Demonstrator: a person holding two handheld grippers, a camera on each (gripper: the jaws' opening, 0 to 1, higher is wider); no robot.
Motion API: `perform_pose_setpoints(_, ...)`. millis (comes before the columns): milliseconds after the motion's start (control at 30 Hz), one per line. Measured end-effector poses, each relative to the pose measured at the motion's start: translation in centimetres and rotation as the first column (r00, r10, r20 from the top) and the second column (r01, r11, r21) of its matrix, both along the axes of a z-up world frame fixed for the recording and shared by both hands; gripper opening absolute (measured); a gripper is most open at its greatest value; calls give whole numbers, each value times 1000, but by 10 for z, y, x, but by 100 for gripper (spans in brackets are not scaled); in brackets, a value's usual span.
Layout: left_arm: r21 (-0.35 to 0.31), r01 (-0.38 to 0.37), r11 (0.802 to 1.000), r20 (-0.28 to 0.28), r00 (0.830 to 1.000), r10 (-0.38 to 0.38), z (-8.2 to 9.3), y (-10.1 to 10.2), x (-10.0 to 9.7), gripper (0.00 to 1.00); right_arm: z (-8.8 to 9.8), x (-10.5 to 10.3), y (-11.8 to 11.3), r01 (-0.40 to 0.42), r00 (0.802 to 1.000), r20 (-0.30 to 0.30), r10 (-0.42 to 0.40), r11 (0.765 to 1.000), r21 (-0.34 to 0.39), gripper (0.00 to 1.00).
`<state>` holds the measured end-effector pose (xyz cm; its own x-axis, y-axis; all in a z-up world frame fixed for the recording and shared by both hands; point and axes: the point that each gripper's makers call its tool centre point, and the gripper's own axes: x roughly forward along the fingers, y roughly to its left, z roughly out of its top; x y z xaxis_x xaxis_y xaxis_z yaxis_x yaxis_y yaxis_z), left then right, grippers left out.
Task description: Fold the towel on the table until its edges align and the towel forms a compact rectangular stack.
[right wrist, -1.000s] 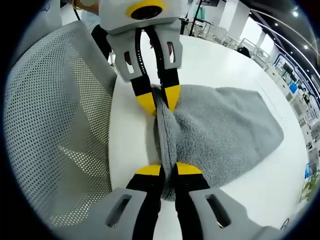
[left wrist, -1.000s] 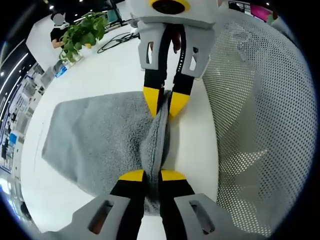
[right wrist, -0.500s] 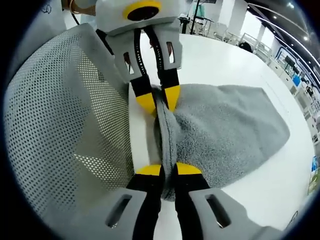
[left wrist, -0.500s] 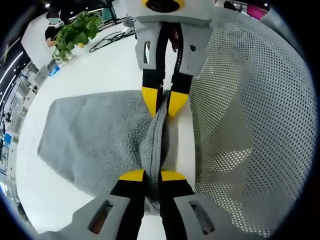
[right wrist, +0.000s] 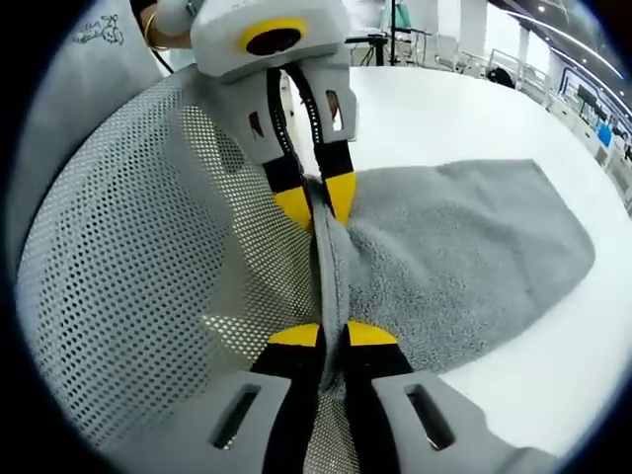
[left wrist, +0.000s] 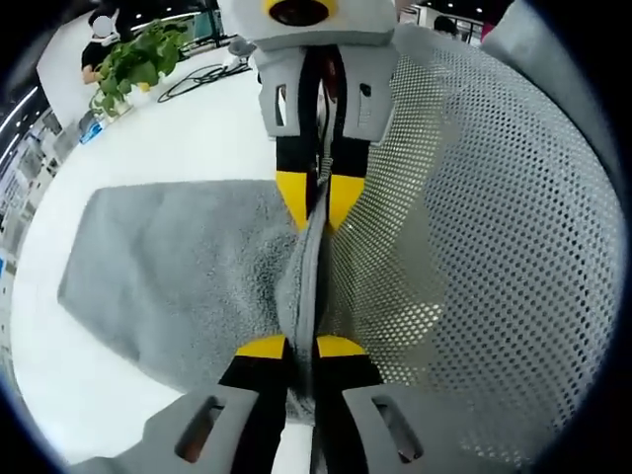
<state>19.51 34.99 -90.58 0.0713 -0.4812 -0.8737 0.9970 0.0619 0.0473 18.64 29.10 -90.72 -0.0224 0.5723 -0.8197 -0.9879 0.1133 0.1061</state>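
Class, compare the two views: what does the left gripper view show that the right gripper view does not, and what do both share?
Left gripper view alone: a leafy plant and dark cables at the table's far end.
Right gripper view alone: a sleeve with a bracelet above the mesh.
Both: the grey towel on the white table, its edge pinched by the left gripper and right gripper, and the white mesh chair back.

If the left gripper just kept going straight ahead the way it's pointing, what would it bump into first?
Most likely the right gripper, facing it head-on along the same pinched edge of the grey towel. The left gripper is itself shut on that edge, so the towel ridge lies between them; the exact gap is hard to judge.
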Motion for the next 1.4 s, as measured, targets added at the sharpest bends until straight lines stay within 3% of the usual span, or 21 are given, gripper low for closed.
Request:
perform_pose_setpoints(133, -12, 8, 1000, 18, 1000, -7, 11, 0, -1, 8, 10, 0, 0, 3, 1000, -6, -3, 1000, 12, 5)
perform_pose_setpoints(200, -28, -3, 1000, 54, 999, 4, 19, 1, 4, 8, 18, 4, 1, 24, 1000, -14, -24, 999, 31, 5)
perform_pose_setpoints(400, -72, -34, 997, 82, 996, 40, 40, 2, 16, 7, 41, 15, 1, 62, 998, -21, -61, 995, 80, 5)
perform_pose_setpoints(733, -96, -33, 995, 179, 983, 50, 78, -1, 40, 7, 73, 36, -1, 60, 997, 42, -64, 994, 93, 5)
perform_pose_setpoints(1100, -176, -74, 982, 213, 971, 111, 124, -1, 56, 7, 121, 48, -1, 80, 993, 79, -92, 986, 146, 5)
perform_pose_setpoints(1400, -216, -70, 974, 224, 967, 119, 153, -4, 62, 7, 153, 47, 0, 90, 992, 70, -105, 979, 184, 5)
